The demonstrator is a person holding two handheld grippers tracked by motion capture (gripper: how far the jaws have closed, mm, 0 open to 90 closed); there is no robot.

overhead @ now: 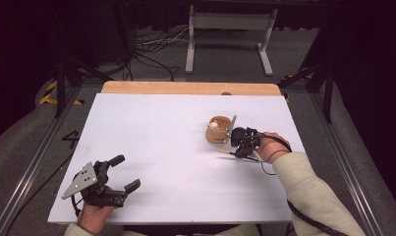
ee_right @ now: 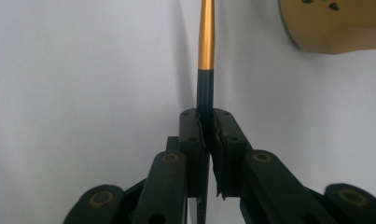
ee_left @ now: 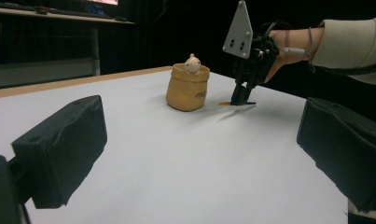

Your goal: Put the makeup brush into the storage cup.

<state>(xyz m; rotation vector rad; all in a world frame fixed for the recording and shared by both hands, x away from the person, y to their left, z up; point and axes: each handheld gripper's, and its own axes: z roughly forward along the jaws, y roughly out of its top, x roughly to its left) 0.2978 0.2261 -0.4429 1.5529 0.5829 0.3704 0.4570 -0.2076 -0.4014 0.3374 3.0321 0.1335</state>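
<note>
Now we pinch a thin pen (ee_right: 205, 56), gold at one end and dark at the other, in our right gripper (overhead: 239, 147); it lies on the white table (overhead: 161, 147) at about five o'clock from the little yellow pot (overhead: 218, 130). Our left gripper (overhead: 123, 173) rests spread wide, well apart at seven o'clock.

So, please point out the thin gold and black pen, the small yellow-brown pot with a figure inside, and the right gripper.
thin gold and black pen (ee_right: 206, 42), right gripper view, on its gold shaft.
small yellow-brown pot (ee_left: 187, 88), left gripper view, on its front wall.
right gripper (ee_left: 237, 99), left gripper view, between its fingertips.
</note>
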